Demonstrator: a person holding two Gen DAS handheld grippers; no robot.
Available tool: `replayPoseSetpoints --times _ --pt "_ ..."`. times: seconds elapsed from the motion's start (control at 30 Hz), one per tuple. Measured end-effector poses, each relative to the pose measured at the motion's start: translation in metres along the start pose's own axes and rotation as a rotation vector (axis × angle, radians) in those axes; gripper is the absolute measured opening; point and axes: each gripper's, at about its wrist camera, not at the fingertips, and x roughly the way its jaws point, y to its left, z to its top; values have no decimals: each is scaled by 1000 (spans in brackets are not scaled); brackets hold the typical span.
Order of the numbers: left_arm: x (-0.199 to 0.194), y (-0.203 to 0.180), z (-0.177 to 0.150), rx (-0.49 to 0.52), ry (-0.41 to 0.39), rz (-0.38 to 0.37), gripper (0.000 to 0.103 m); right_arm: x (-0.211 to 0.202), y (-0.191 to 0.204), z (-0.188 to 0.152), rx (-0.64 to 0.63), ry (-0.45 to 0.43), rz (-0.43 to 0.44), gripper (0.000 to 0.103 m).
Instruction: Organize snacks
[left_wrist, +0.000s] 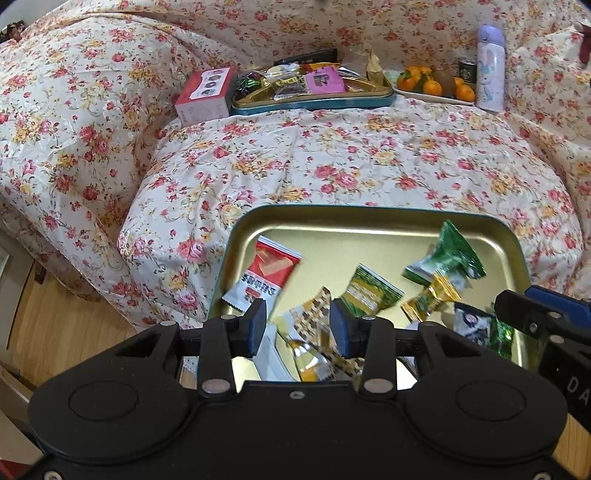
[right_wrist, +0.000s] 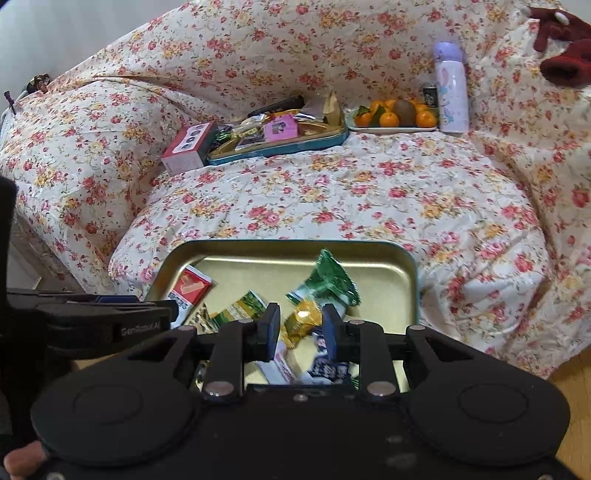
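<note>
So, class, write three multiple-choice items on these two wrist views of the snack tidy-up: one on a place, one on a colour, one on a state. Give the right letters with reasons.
1. Where does the lilac bottle stand?
A. inside the near tin
B. beside the plate of oranges, at the back of the sofa seat
C. on the wooden floor

2. What colour is the inside of the near tin?
A. gold
B. red
C. white

3. How do the right gripper fingers stand?
A. shut tight on a bottle
B. out of view
C. apart, over the wrapped snacks, with nothing visibly gripped

Answers:
1 B: the bottle is upright just right of the fruit plate.
2 A: the tin's floor and walls are gold, with a teal outer rim.
3 C: a clear gap shows between the fingers, above the yellow candy.
</note>
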Motion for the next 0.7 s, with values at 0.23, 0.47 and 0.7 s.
replayPoseSetpoints --times 0.23,0.47,0.7 --pt "-10 -7 -12 3 -9 -7 48 -13 -13 -13 39 -21 -38 27" --pt "-17 -11 -22 2 -12 -11 48 -18 -20 -20 69 -30 -67 27" --pt "-27 -12 -30 -9 -21 -28 48 -28 -16 -26 62 -52 -70 27"
